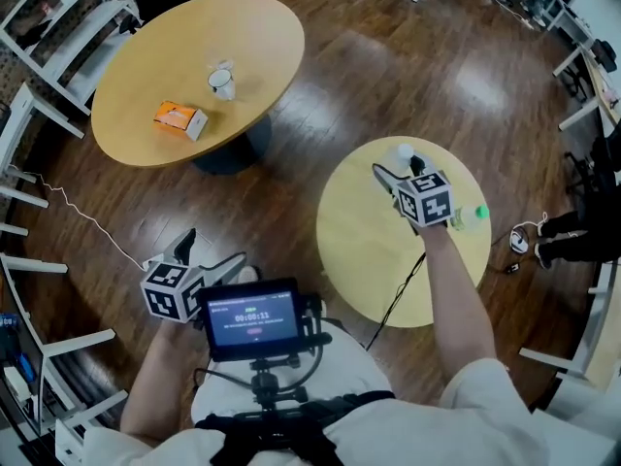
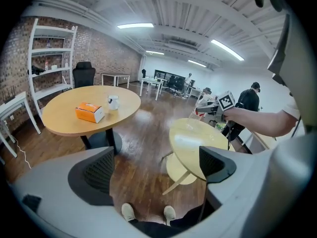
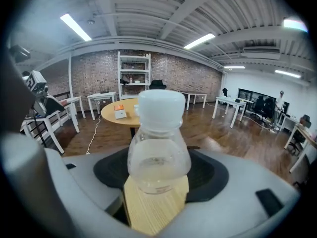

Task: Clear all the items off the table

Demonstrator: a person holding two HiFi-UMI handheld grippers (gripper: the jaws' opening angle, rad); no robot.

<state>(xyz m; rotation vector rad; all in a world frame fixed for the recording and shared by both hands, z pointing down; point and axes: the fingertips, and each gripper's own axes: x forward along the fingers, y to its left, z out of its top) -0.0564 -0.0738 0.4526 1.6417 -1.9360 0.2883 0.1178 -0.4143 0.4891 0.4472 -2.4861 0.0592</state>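
Right gripper (image 1: pixel 398 170) jaws pinching clear bottle (image 3: pixel 158 148) at small table (image 1: pixel 369 255); smooth rounded body may slip or swing if lifted fast. Left gripper (image 2: pixel 158 165) jaws spread, empty.

This is an open-plan office in a loft-style room. At the left of the left gripper view, a brick wall (image 2: pixel 99 48) runs behind a white shelf unit (image 2: pixel 52 63) and a black office chair (image 2: pixel 83 74). In the middle distance of that view stand rows of white desks (image 2: pixel 148 83) with monitors (image 2: pixel 173 81) (too small to read), and a person (image 2: pixel 249 100) stands at the right. Strip lights (image 2: pixel 136 26) run along a ribbed ceiling (image 2: pixel 198 9). In the head view, a wood floor (image 1: pixel 388 56) carries a large round table (image 1: pixel 146 76) at upper left and a small round table (image 1: pixel 369 231) at centre right.
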